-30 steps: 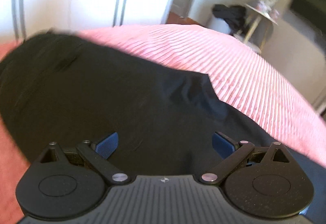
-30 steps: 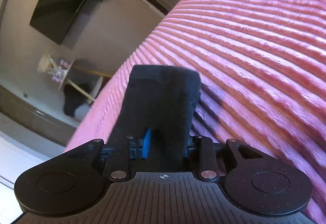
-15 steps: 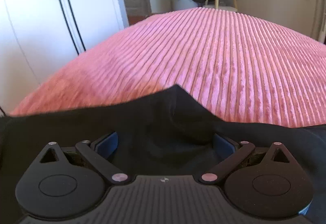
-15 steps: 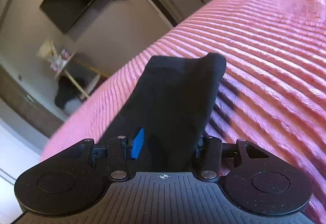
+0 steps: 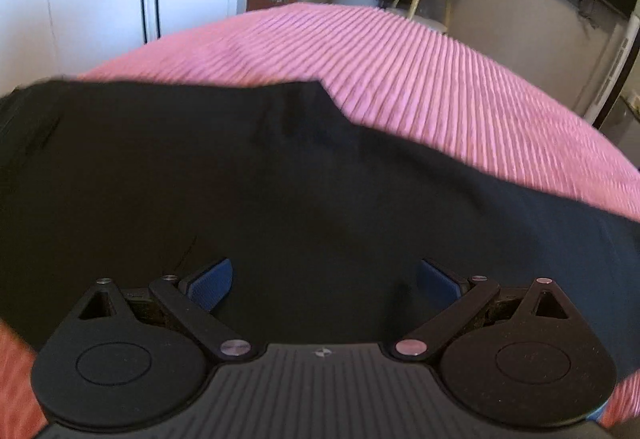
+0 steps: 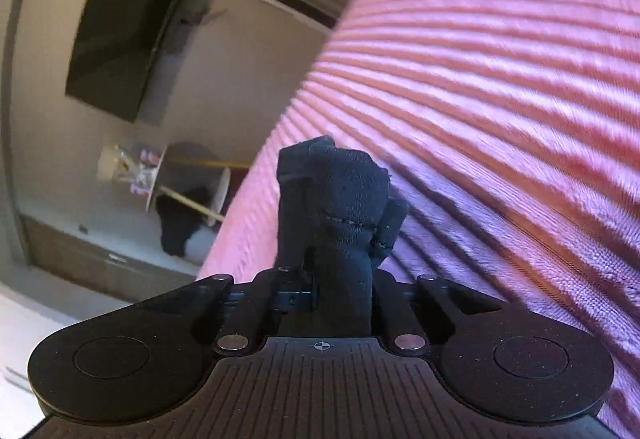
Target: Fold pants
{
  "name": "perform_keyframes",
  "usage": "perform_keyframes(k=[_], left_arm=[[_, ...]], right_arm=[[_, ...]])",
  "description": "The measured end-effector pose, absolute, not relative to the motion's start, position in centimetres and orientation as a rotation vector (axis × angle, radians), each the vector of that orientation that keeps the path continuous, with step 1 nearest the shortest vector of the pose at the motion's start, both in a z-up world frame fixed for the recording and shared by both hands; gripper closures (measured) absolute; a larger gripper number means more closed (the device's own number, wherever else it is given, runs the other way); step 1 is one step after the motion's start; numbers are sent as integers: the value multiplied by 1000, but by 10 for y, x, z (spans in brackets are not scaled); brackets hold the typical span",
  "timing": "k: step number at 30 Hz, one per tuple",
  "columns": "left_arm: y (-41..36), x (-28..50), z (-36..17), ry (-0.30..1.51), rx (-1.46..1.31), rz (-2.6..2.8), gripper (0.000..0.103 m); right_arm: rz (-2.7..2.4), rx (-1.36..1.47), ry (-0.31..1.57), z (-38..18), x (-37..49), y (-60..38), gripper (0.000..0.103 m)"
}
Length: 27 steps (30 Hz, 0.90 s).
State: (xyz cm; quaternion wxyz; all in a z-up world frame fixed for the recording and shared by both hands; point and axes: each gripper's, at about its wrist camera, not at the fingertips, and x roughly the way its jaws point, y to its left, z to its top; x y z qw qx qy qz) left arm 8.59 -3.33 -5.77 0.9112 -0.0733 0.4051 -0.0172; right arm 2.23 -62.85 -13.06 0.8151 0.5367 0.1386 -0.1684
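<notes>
Black, soft knit fabric: the pants [image 5: 248, 175] lie spread over the pink ribbed bedspread [image 5: 460, 79], covering its near part, with one corner of the cloth poking up toward the middle of the spread. The left claw [image 5: 325, 281] hangs just above the pants with its blue pads [image 5: 212, 281] set wide apart and nothing pinched between them.

In the right wrist view, the right claw [image 6: 340, 239] is closed tight on a bunched wad of the same black cloth [image 6: 348, 195], gathered into a lump with a stitched hem or seam line showing across it, lifted clear of the bedspread so that it throws a shadow on the ribs beside it.

The pants look light and limp (no stiffness to hold a crease by itself), so they will probably sag and drag wherever they are not supported, and the ribbed bedspread may catch the cloth a little as it slides. A thick hem, the waistband or a seam looks like the surest place to take hold, since a single thin layer could slip out or pull up only the top ply. I judge the left claw should close on an edge of the pants lying on the bedspread, matching the right claw's hold, so that both ends travel together.
</notes>
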Motion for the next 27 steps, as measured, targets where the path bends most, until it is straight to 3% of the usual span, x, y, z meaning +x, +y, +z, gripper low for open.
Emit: perform_keyframes(k=[9, 13, 16, 17, 18, 21, 25, 27], left_arm=[[-15, 65, -58, 815, -281, -6, 4], [-8, 57, -58, 812, -386, -43, 4], [-4, 51, -55, 799, -394, -45, 4], [-1, 50, -55, 800, -401, -41, 4], [2, 48, -55, 805, -416, -40, 4], [12, 44, -56, 813, -481, -47, 4], [13, 44, -56, 808, -508, -83, 4], [6, 47, -57, 814, -490, -109, 4]], right_arm=[[-88, 686, 320, -27, 41, -480, 95], [91, 549, 413, -26, 54, -379, 88], [232, 503, 582, -56, 67, -311, 53], [290, 525, 665, -67, 72, -296, 33], [328, 559, 737, -77, 74, -286, 30], [378, 676, 810, -88, 70, -289, 33], [194, 714, 696, -68, 54, -336, 35], [80, 725, 680, -65, 47, -364, 41]])
